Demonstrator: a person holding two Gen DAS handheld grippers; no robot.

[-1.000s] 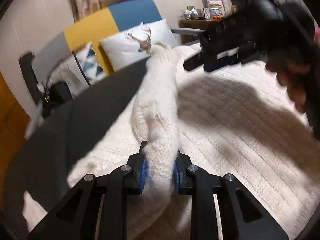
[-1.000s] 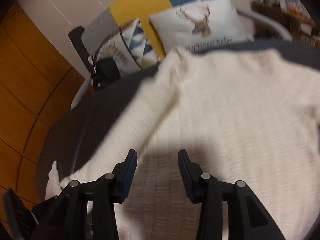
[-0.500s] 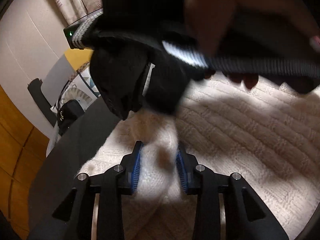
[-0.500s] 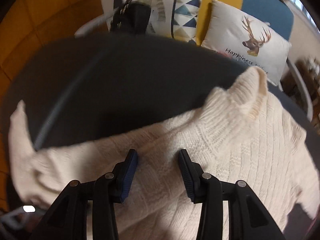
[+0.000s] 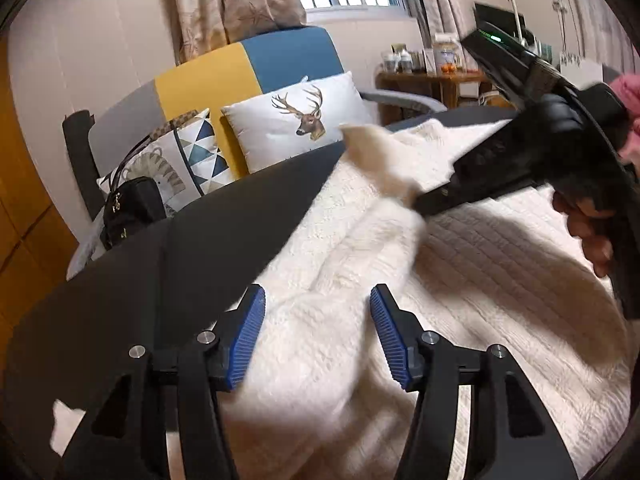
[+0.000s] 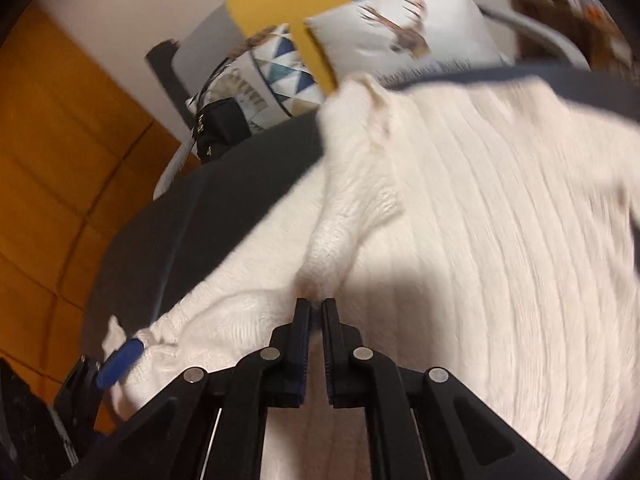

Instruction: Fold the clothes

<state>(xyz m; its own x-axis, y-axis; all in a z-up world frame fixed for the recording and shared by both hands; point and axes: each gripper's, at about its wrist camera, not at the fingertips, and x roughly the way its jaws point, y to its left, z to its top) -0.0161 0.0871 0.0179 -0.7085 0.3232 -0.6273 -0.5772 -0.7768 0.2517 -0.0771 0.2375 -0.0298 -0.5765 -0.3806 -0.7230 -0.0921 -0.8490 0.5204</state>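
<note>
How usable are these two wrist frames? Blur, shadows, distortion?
Left wrist: mostly sharp, though the lifted sleeve and the right gripper are motion-smeared; that gripper's shadow falls across the sweater; strong fisheye bend at the edges. Right wrist: blurred throughout, the deer pillow smeared; a shadow darkens the knit ahead of the shut fingers.
</note>
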